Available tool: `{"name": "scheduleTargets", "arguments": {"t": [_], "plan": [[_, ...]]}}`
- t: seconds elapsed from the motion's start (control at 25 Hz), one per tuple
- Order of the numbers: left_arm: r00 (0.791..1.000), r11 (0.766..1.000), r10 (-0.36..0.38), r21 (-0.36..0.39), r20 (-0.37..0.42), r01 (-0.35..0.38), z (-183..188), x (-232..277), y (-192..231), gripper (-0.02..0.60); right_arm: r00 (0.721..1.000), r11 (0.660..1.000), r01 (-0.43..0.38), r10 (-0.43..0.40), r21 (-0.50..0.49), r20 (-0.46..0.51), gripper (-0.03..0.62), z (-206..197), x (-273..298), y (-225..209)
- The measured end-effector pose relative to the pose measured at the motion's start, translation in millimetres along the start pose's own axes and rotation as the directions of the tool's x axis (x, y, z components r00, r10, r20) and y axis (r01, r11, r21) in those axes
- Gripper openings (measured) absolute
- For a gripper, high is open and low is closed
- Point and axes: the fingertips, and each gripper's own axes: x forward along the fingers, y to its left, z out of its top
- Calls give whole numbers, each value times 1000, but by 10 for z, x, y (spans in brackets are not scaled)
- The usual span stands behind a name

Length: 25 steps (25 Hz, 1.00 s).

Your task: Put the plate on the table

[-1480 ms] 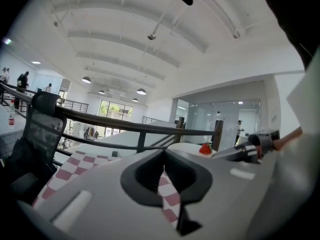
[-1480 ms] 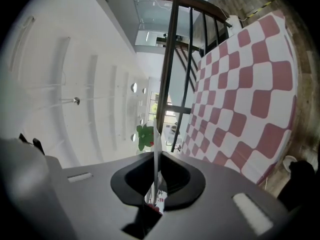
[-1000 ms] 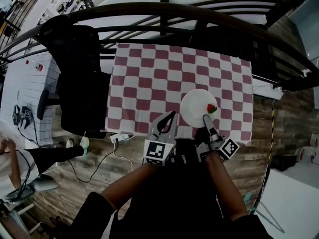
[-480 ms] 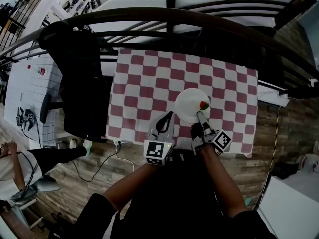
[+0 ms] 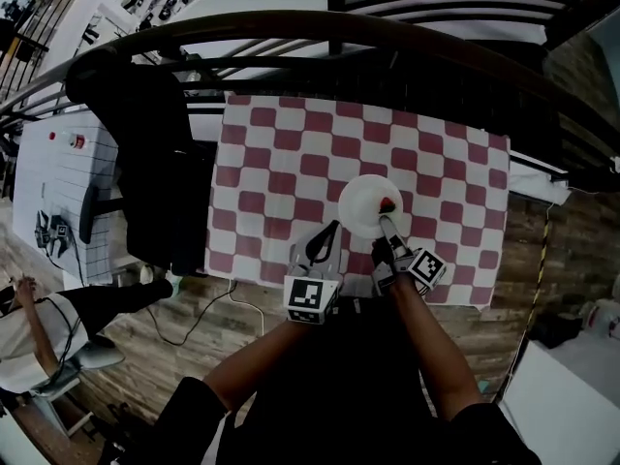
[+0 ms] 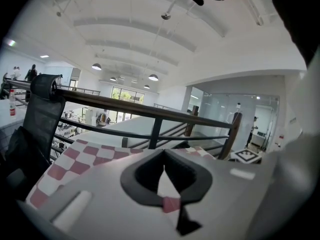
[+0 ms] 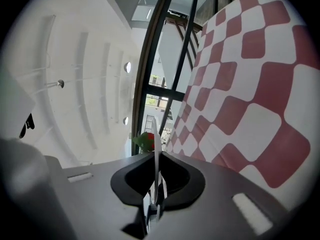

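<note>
A white plate (image 5: 368,204) carrying a red strawberry (image 5: 387,204) hangs over the near part of the red-and-white checked table (image 5: 291,163). My right gripper (image 5: 385,224) is shut on the plate's near rim. In the right gripper view the plate (image 7: 157,144) shows edge-on between the jaws, with the strawberry (image 7: 146,140) beside it. Whether the plate touches the cloth I cannot tell. My left gripper (image 5: 327,232) hovers over the table's near edge, left of the plate. In its own view the left gripper (image 6: 164,151) is shut on nothing.
A black curved railing (image 5: 329,27) runs along the table's far side. A black chair with dark cloth over it (image 5: 145,153) stands at the table's left. Beyond it is a white table (image 5: 58,163). A cable (image 5: 208,308) lies on the wooden floor, near a seated person (image 5: 39,327).
The right gripper has carried the plate a little leftward across the cloth, toward the table's middle. The left gripper has stayed beside it, shut.
</note>
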Motion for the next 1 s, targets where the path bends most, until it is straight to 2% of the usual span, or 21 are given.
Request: {"name": "scheduleTargets", "arguments": {"t": [0.04,0.16,0.32,0.44,0.6,0.72,1.0], "plan": [[1000,1000,-1,-1,-2,1,5,31,1,8,1000,1000,4,-4,7,-4,15,22,29,-63],[1000,1000,-5,1,-26,5,-38,100,5,8,998,997,-59,59,50,-6,15,60,168,-162],[998,999,0,36,-70,2,-96,139,2,8,1000,996,-8,10,84,-25,15,40,226,-423],[996,999,-7,32,-84,10,-111,178,-32,8,999,994,-42,44,96,-23,15,82,324,-501],[996,1000,-5,7,-93,6,-191,204,-9,8,999,996,5,-2,85,-34,15,104,368,-675],[994,1000,11,28,-111,-8,-203,222,22,8,998,995,-42,45,86,-36,15,100,477,-669],[992,998,22,54,-123,-16,-198,309,3,8,998,996,-14,19,84,-67,15,68,629,-861]]}}
